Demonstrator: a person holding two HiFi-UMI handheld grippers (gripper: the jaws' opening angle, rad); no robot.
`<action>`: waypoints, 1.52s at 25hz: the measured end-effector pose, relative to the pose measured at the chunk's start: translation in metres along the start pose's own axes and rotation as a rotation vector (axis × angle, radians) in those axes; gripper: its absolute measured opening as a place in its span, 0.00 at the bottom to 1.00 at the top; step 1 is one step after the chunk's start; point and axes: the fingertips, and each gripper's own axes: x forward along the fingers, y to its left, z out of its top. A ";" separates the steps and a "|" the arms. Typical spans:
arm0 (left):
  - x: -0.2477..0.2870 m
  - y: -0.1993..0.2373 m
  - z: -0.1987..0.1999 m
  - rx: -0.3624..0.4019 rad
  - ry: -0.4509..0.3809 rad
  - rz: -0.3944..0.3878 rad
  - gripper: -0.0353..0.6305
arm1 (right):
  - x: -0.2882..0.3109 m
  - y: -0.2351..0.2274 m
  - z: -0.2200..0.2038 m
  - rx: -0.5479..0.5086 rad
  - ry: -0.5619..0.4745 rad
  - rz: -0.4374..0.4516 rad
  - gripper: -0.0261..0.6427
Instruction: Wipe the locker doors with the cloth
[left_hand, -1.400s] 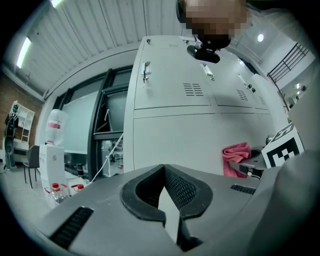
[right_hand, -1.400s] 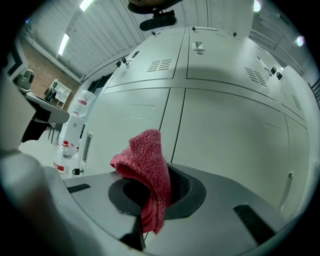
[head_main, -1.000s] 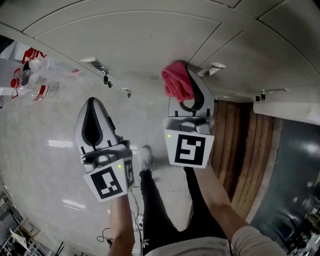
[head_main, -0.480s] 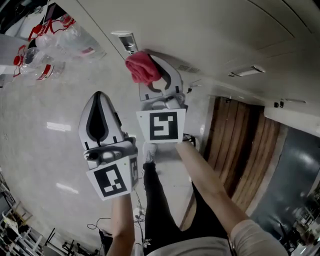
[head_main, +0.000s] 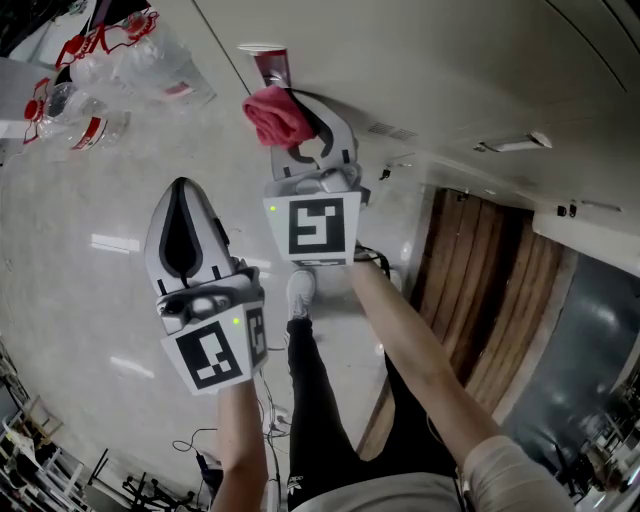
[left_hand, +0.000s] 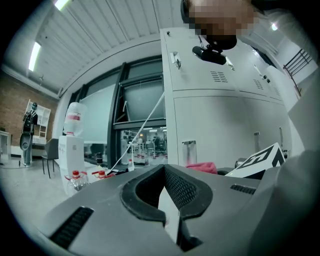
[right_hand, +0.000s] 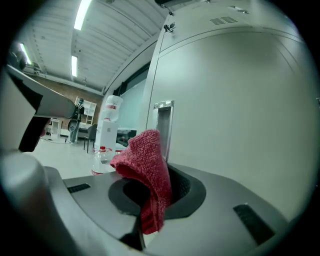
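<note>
A crumpled red cloth (head_main: 274, 114) is pinched in my right gripper (head_main: 292, 108), which is shut on it. The cloth (right_hand: 148, 167) rises above the jaws and sits close to the pale grey locker door (right_hand: 240, 110), just beside a recessed metal handle (right_hand: 162, 125). In the head view that handle (head_main: 270, 62) is right above the cloth. I cannot tell whether the cloth touches the door (head_main: 450, 70). My left gripper (head_main: 184, 192) hangs lower left, away from the lockers, shut and empty. From the left gripper (left_hand: 167, 200) view the cloth (left_hand: 202, 167) shows ahead to the right.
Plastic water bottles with red caps (head_main: 100, 75) lie on the shiny floor at upper left. A water dispenser (left_hand: 72, 145) stands further off by the windows. A wooden strip (head_main: 490, 300) runs at right. The person's legs and a white shoe (head_main: 299, 293) are below the grippers.
The right gripper with the cloth has travelled left along the lockers, ending beside the recessed handle. The left gripper has barely shifted.
</note>
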 end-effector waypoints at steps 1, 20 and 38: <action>0.001 -0.003 0.000 0.003 0.001 -0.005 0.08 | -0.001 -0.002 0.000 0.001 -0.003 -0.006 0.08; 0.017 -0.096 -0.001 0.002 0.004 -0.117 0.08 | -0.086 -0.116 -0.032 -0.007 0.022 -0.208 0.08; 0.012 -0.171 -0.004 0.008 0.005 -0.219 0.08 | -0.140 -0.184 -0.056 -0.017 0.056 -0.324 0.08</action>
